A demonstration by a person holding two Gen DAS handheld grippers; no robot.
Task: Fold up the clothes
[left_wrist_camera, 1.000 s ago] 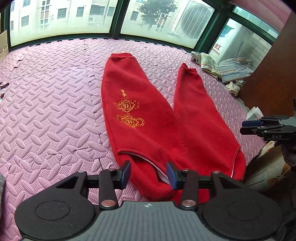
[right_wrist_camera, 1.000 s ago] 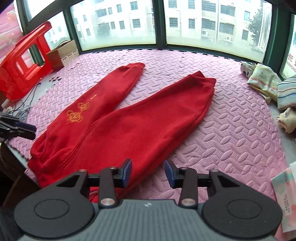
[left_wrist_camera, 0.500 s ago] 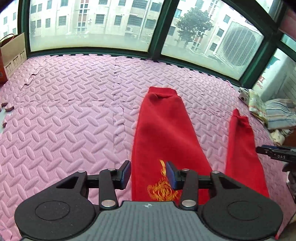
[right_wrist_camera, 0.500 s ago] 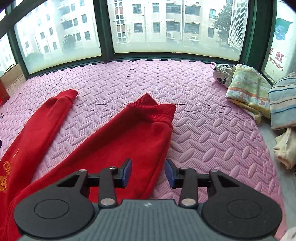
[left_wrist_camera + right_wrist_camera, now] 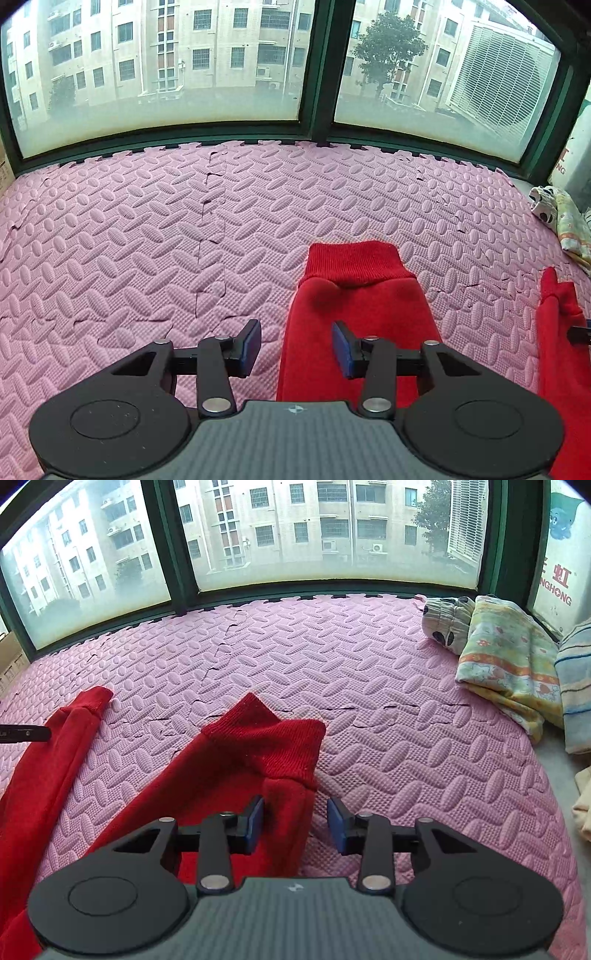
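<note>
Red trousers lie flat on the pink foam mat, legs pointing to the windows. In the left wrist view one leg (image 5: 354,317) ends in a ribbed cuff (image 5: 354,264); my left gripper (image 5: 296,347) hangs open over that leg's left edge, just short of the cuff. The other leg (image 5: 557,332) shows at the right. In the right wrist view the second leg (image 5: 236,771) has its cuff (image 5: 266,738) ahead; my right gripper (image 5: 295,823) stands open astride its right edge. The first leg (image 5: 55,760) lies at the left, with the other gripper's tip (image 5: 26,734) over it.
The pink foam mat (image 5: 147,236) runs to the green window frames (image 5: 321,74). Folded and loose clothes (image 5: 506,657) are piled at the right beside the window, also seen as a patterned cloth (image 5: 561,221) in the left wrist view.
Both grippers have travelled forward along the trouser legs from the waist end to just behind the cuffs. Both stay open.
</note>
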